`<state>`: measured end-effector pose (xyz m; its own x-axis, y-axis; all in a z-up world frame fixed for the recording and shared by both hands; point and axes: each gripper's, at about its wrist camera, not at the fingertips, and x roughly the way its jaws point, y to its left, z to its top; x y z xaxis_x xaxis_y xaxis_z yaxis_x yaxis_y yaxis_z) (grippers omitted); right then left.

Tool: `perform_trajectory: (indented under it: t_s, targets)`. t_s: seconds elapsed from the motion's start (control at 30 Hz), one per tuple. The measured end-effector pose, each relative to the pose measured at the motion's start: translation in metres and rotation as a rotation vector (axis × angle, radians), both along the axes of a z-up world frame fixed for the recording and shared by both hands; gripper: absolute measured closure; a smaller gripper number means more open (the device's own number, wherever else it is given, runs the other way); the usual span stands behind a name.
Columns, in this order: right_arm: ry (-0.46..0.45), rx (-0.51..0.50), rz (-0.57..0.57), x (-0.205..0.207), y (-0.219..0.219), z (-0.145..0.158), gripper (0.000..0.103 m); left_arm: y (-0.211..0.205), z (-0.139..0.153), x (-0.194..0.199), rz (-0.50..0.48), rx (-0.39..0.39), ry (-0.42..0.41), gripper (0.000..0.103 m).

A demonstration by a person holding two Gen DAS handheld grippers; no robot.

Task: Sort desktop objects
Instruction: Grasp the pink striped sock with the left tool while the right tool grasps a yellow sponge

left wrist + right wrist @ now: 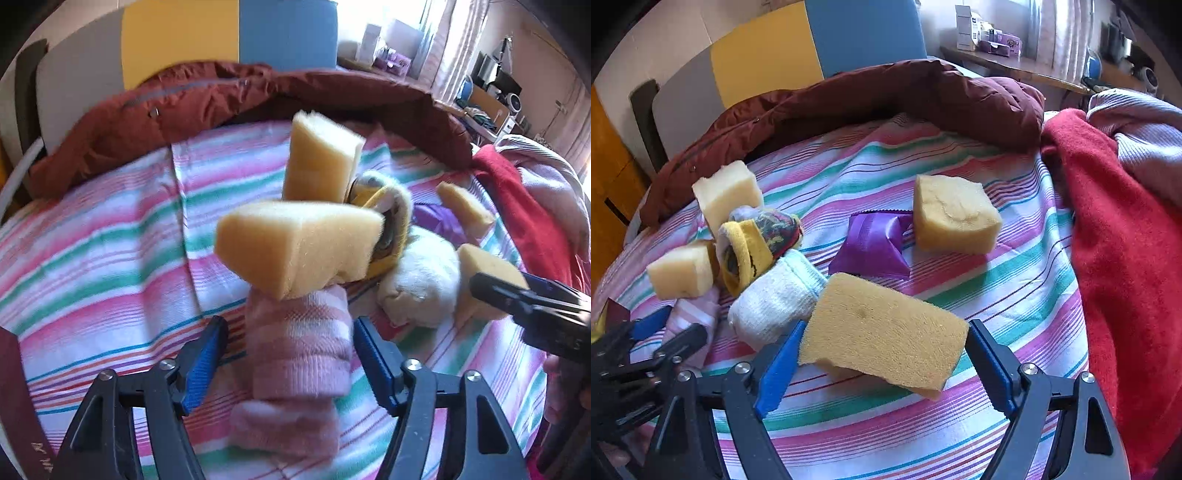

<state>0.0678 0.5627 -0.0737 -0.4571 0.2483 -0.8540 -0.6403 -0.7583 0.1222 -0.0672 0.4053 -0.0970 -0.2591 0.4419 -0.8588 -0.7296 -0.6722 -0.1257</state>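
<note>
While the left gripper (pixel 290 356) is held wide open, a rolled pink-and-white striped sock (pixel 299 354) is seen lying between its blue-padded fingers (pixel 207 363), with gaps visible on both sides, so nothing is gripped. Just beyond, at 12 o'clock, a yellow wedge-shaped foam sponge (pixel 295 245) is propped over the sock's far end, and a second, upright yellow foam block (pixel 317 162) is stood behind it. A yellow patterned rolled sock (pixel 391 221) is wedged against these at 1 o'clock, and a white fluffy rolled sock (pixel 421 284) is found at 2 o'clock.

The right gripper (pixel 882 360) is likewise spread open around a flat rectangular yellow sponge (pixel 882 328); whether its pads touch the sponge cannot be told. Farther off at 12 o'clock a crumpled purple foil packet (pixel 871 247) is laid on the pink, green and white striped cloth (pixel 960 424), beside a chunky yellow foam cube (pixel 955 216). A dark red padded jacket (pixel 886 96) is heaped along the far edge, and a red fleece garment (pixel 1115 258) is piled at 3 o'clock.
</note>
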Motion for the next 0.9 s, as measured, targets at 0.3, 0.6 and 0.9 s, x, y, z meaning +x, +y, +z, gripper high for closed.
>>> perform_trajectory:
  t_s: [0.3,0.6,0.9]
  targets:
    - [-0.012,0.019,0.029,-0.003,-0.004,0.000,0.023,0.007,-0.006,0.012,-0.014,-0.043,0.109,0.034]
    - [-0.024,0.009,0.023,-0.002,-0.003,-0.001,0.024,-0.010,0.001,0.010,0.030,-0.017,0.080,0.062]
    - [-0.028,0.027,0.028,-0.003,-0.004,0.005,0.027,-0.040,0.009,0.038,0.047,0.022,0.049,0.068]
